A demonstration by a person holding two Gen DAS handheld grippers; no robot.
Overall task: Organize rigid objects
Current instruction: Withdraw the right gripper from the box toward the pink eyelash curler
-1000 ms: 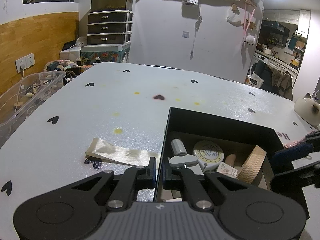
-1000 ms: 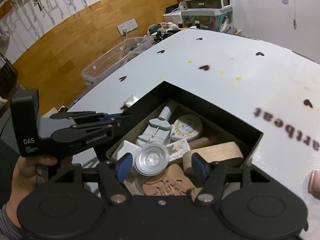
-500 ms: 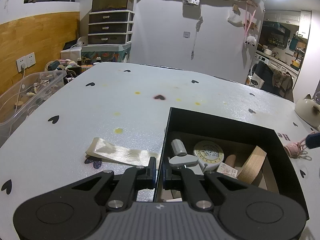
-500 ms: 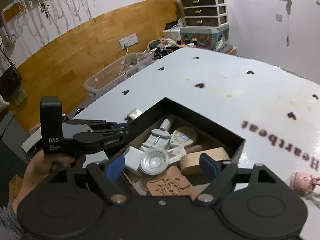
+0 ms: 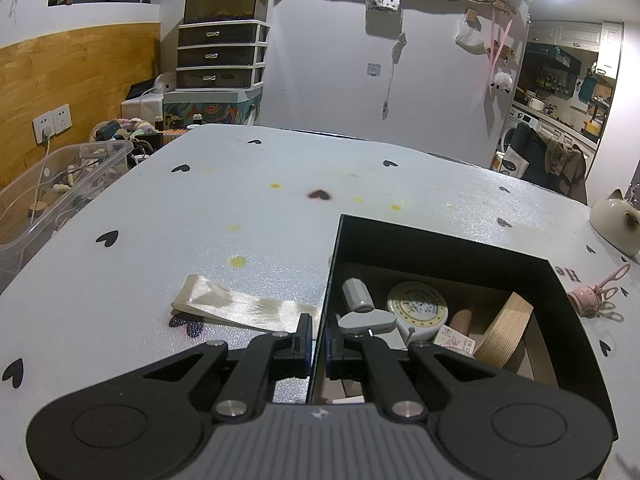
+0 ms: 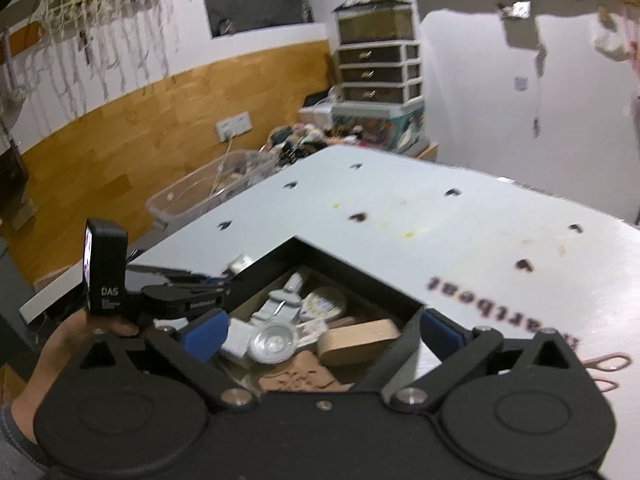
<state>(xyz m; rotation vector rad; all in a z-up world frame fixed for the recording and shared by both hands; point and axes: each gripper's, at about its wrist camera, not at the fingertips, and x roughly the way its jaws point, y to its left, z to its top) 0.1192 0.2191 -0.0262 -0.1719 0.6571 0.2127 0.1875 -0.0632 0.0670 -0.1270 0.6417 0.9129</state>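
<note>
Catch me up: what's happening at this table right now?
A person is sorting small items into an open black box on the white heart-print table. The left gripper is shut on the box's near left wall. The right gripper hangs above the box, jaws opening, with nothing between them. A shiny round metal lid lies inside beside a wooden ring and a round white tape measure. A pink trinket lies outside the box.

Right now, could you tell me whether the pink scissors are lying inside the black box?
No, the pink scissors lie on the white table, outside the black box to its right.
</note>
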